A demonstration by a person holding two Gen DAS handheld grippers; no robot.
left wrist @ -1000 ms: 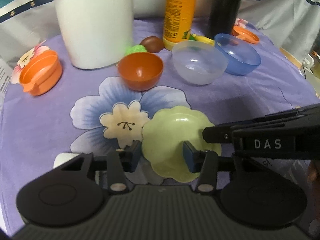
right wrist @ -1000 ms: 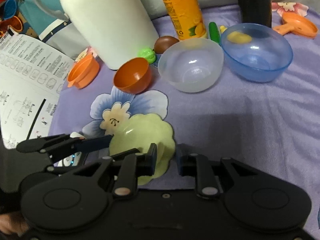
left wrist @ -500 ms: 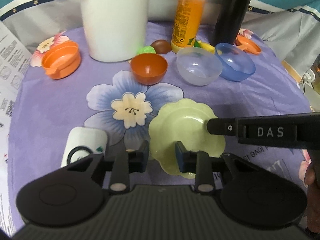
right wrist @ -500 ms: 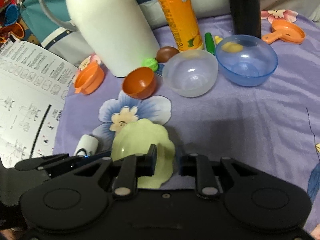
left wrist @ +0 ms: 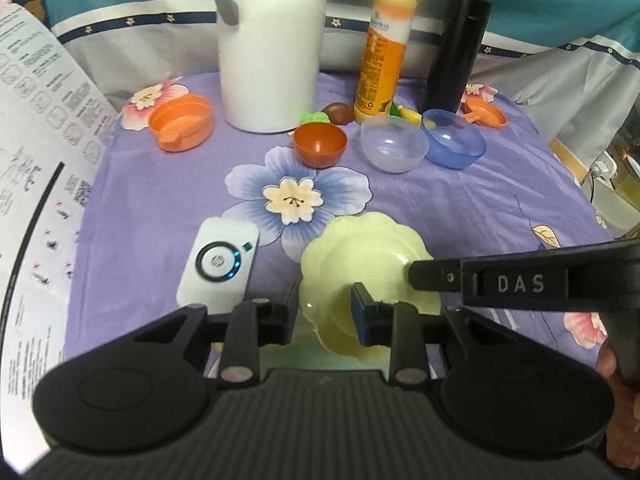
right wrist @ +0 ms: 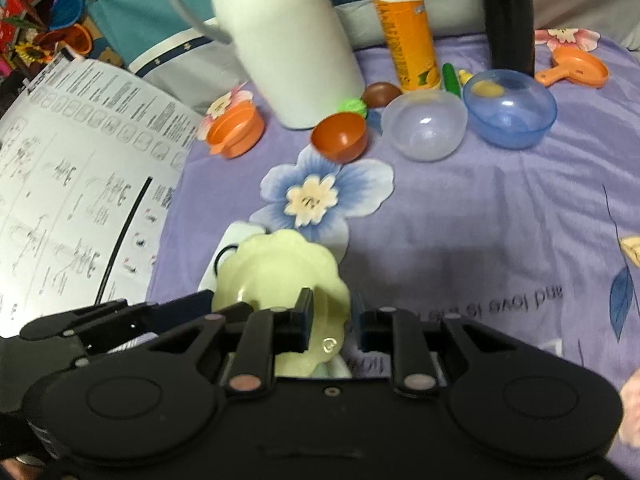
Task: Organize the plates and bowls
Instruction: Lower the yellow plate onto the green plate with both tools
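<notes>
A pale green scalloped plate [left wrist: 368,256] is held above the purple flowered cloth [left wrist: 480,208]. My left gripper [left wrist: 325,308] is shut on its near rim. My right gripper [right wrist: 331,320] is shut on its right rim, and the plate [right wrist: 276,272] hangs tilted between the two. The right gripper's fingers [left wrist: 436,276] reach in from the right in the left wrist view. At the back stand an orange bowl [left wrist: 320,145], a clear bowl [left wrist: 394,149] and a blue bowl [left wrist: 454,144]. A small orange dish [left wrist: 182,126] sits at the back left.
A white jug [left wrist: 268,44], an orange bottle [left wrist: 382,56] and a black flask [left wrist: 454,52] stand along the back. A white remote [left wrist: 218,266] lies on the cloth left of the plate. A printed sheet [left wrist: 32,160] covers the left edge. An orange lid [left wrist: 486,114] lies at the back right.
Both grippers have risen and pulled back with the plate, lifting it off the cloth. The white remote that lay under its left side is now in full view.
</notes>
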